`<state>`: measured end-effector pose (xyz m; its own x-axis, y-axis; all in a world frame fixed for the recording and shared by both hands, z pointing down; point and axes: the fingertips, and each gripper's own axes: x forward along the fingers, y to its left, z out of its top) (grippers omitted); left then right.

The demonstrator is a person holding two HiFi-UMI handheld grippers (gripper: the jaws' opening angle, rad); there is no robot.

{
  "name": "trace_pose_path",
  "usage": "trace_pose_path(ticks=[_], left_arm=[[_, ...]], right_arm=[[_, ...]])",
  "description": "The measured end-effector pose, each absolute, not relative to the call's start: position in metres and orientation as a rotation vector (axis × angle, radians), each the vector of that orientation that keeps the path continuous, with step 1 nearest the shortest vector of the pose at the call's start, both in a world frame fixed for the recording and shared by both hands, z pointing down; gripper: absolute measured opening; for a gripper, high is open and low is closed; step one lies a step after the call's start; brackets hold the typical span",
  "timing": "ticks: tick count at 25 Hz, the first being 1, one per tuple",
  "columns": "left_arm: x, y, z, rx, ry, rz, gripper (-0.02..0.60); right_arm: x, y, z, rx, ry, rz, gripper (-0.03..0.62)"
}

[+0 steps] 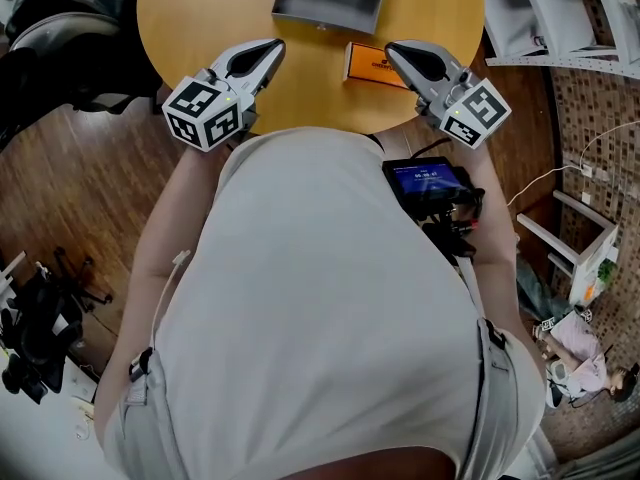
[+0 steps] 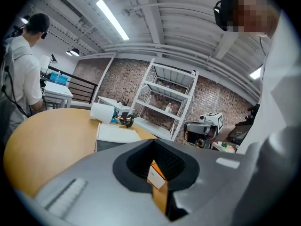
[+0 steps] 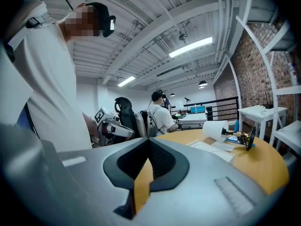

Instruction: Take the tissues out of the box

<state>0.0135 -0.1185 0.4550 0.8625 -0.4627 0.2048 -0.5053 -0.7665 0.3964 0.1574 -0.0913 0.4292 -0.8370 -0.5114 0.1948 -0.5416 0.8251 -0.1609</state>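
A white-topped box with grey sides [image 1: 328,3] [image 2: 113,134] stands at the far side of the round wooden table [image 1: 200,18]. A small orange pack [image 1: 374,63] [image 2: 157,175] lies nearer, between the two gripper tips. My left gripper [image 1: 276,47] [image 2: 153,142] hovers over the table's near edge, left of the pack, shut with nothing held. On the pack's right my right gripper [image 1: 391,50] [image 3: 148,140] is also shut and empty. Both point inward toward the pack without touching it. No tissues are visible.
A white paper roll [image 2: 102,112] [image 3: 215,130] and a small wheeled item [image 2: 127,122] lie beyond the box. A white shelf rack [image 1: 540,8] [image 2: 164,102] stands right of the table. A person [image 3: 162,117] sits at another desk. Dark gear [image 1: 35,338] lies on the floor.
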Motion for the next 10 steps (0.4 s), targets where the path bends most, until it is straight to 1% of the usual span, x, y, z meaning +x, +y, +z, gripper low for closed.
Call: trace_pose_path(ticks=[10], left_arm=[[0.018, -0.115, 0.469, 2.59, -0.702, 0.139, 0.0]], right_arm=[[0.163, -0.088, 0.436, 0.846, -2.849, 0.298, 0.0]])
